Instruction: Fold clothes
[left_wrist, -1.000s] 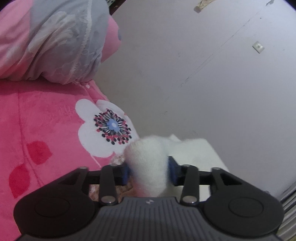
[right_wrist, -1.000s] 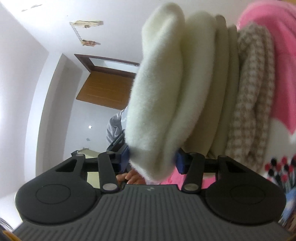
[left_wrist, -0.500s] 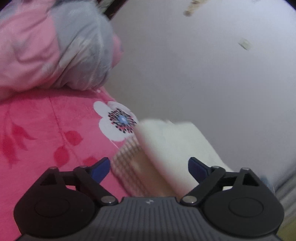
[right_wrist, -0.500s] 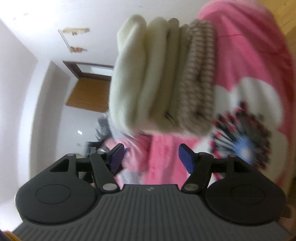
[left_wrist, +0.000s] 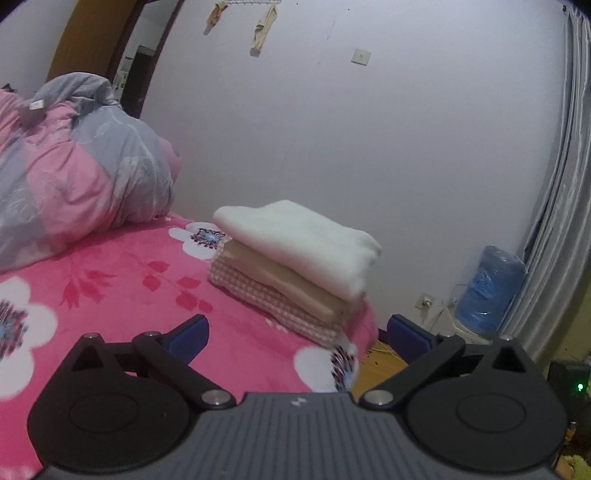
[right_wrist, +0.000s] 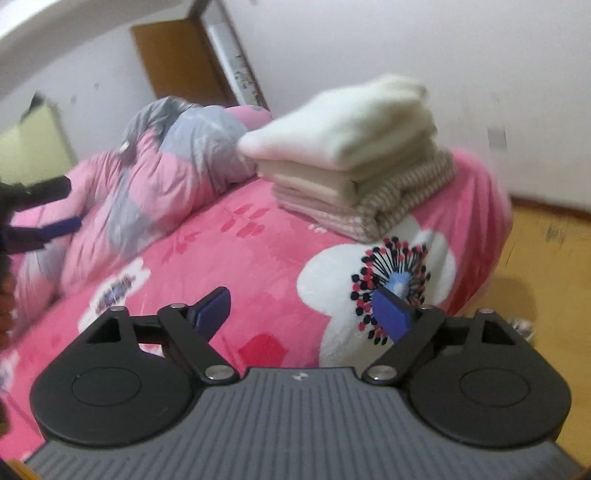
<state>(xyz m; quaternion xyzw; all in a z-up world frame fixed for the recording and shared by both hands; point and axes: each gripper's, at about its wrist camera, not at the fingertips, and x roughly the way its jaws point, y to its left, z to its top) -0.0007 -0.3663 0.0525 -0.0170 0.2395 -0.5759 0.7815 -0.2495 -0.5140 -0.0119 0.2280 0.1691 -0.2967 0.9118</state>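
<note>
Fleecy cream garment (left_wrist: 299, 243) tops a squared, seemingly three-layer stack; both grippers' fingers (left_wrist: 188, 334) opening, empty.

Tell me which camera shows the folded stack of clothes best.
The left wrist view: the stack of clothes is sharp, with white, beige and checked layers distinct. The right wrist view shows it nearer but motion-blurred, from the other side.

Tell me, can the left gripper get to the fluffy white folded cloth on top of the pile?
Probably yes. The left gripper is empty, its fingers opening, and the fluffy white folded cloth lies uncovered atop the pile straight ahead. Only the bare pink flowered blanket lies between.
</note>
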